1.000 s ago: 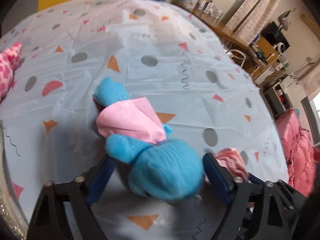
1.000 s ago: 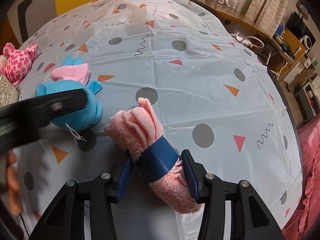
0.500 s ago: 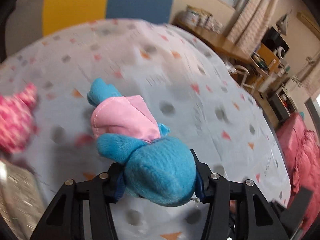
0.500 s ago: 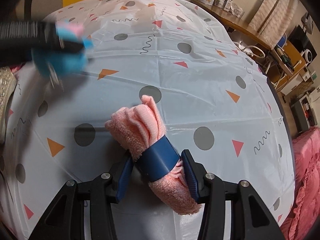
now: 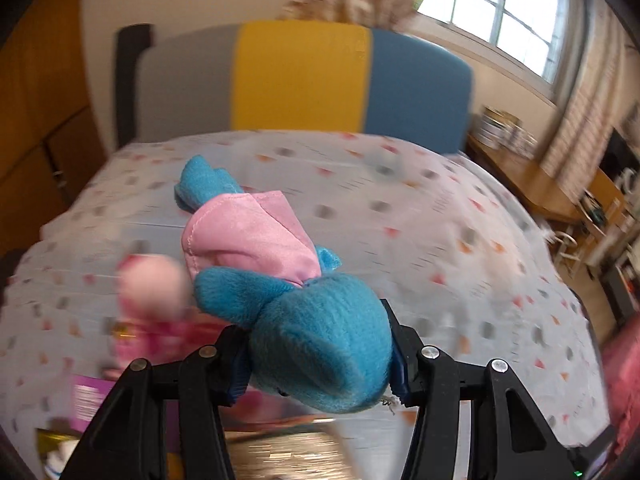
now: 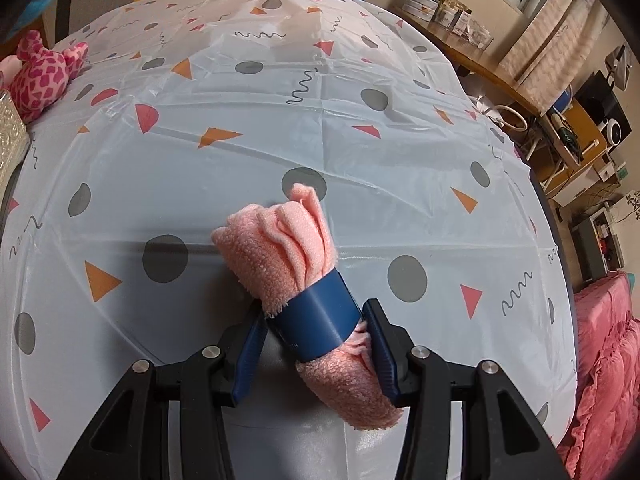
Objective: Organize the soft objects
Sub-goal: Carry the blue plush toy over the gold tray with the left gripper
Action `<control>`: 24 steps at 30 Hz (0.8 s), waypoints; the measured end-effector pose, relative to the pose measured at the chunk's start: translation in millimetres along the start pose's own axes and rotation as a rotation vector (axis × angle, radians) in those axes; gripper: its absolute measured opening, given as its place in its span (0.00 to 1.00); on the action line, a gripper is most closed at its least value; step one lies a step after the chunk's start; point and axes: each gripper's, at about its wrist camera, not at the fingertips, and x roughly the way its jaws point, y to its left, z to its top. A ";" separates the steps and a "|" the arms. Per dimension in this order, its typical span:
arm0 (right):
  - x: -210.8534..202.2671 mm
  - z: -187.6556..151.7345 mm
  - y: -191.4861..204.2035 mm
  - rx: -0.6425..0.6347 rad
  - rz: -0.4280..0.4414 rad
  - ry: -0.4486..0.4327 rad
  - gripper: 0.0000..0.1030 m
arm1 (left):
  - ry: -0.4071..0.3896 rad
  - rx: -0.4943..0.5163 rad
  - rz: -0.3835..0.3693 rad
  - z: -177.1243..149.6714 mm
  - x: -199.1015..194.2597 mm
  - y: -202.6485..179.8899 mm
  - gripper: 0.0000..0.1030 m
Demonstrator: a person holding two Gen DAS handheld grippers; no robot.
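Note:
In the left wrist view my left gripper (image 5: 316, 364) is shut on the head of a blue plush toy (image 5: 320, 352) in a pink shirt, held in the air above the table. A pink spotted plush (image 5: 148, 308) lies blurred below it; the right wrist view shows the same pink spotted plush (image 6: 40, 76) at the table's far left. My right gripper (image 6: 312, 352) is shut on a rolled pink towel (image 6: 288, 244) bound by a blue band (image 6: 320, 320). The roll sits low over the patterned tablecloth (image 6: 320, 120).
A shiny gold-patterned box (image 5: 288, 456) lies under the left gripper, and its edge (image 6: 12, 136) shows at the left of the right wrist view. A chair back (image 5: 304, 80) in grey, yellow and blue stands behind the table. Shelves and clutter (image 6: 568, 128) line the right side.
My left gripper closed on the blue plush, lifted it off the table and swung it left toward the pink plush and the box. The right gripper with the towel stayed put.

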 end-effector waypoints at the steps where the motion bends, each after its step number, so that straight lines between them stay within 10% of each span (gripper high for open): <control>1: -0.1 -0.3 0.6 -0.002 -0.002 -0.002 0.48 | -0.010 -0.012 0.023 0.5 -5.4 14.5 0.53; 11: -0.1 -2.1 0.7 0.004 -0.006 -0.014 0.48 | -0.063 -0.135 0.147 -60.9 -64.5 131.2 0.53; 24: -0.2 -5.4 6.6 -0.035 -0.042 -0.040 0.49 | -0.050 -0.106 0.093 -204.3 -123.0 144.7 0.53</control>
